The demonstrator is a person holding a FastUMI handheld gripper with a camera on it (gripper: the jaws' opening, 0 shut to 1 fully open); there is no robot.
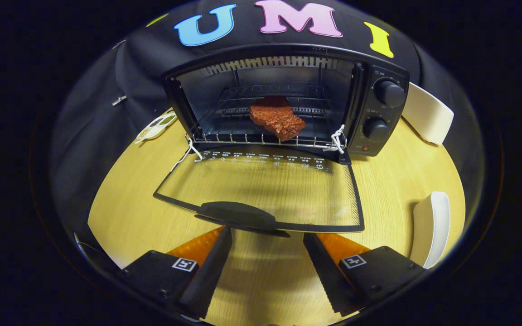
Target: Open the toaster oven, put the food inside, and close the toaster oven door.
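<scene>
Gripper [268,237]: my fingers stand apart, holding nothing, tips just short of the door handle.
Door handle [238,214]: dark bar on the front edge of the door, just ahead of my fingers.
Door [265,190]: glass, folded flat down over the bench, fully open.
Toaster oven [288,102]: black, at the bench's far edge, two knobs [382,111] on its right panel.
Oven contents: one reddish-brown piece of food [277,117] lying on the wire rack [261,138], toward the middle.
Bench [392,181]: light wood; a white object [432,226] by its right edge, another white object [426,113] just right of the oven.
</scene>
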